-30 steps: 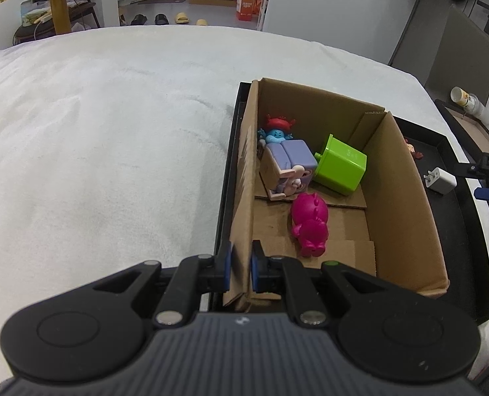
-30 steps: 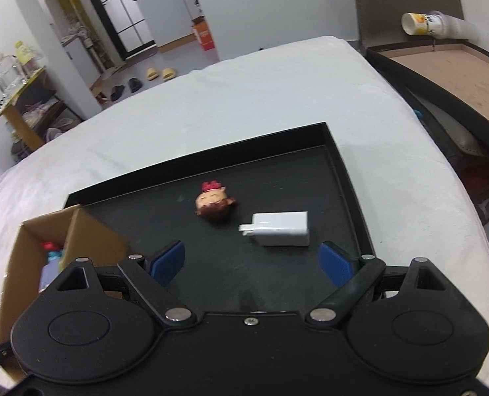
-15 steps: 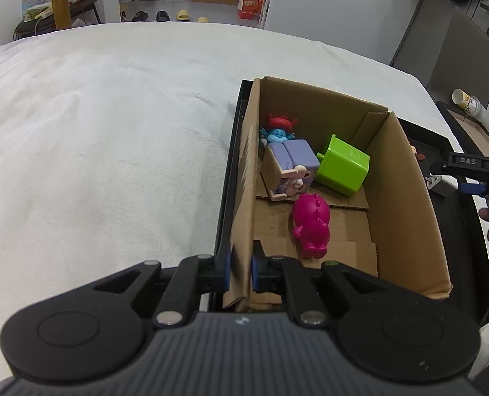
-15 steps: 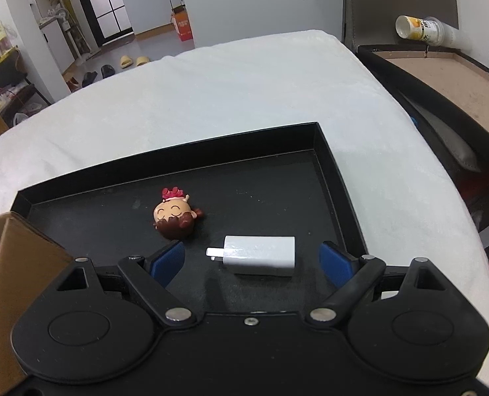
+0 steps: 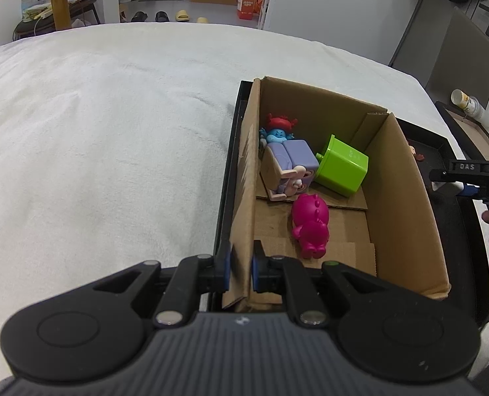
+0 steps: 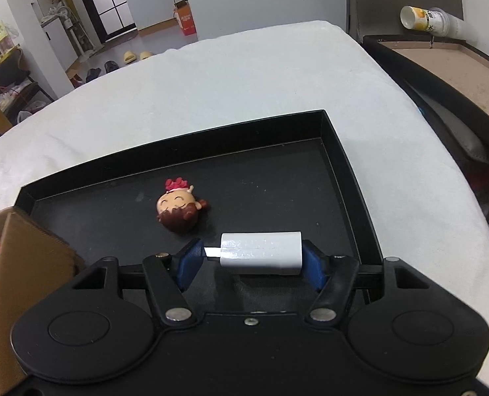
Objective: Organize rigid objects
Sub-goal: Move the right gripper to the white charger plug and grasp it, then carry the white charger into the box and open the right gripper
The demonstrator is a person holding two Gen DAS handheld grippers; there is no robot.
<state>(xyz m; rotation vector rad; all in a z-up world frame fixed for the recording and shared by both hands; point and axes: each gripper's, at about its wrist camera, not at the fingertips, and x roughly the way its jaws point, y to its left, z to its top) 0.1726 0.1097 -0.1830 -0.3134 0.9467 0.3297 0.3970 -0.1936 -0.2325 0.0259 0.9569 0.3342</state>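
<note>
Left tool (image 5: 239, 269) clamping cardboard box (image 5: 244, 198) wall, pink toy (image 5: 310, 222) inside, possibly a pig
</note>
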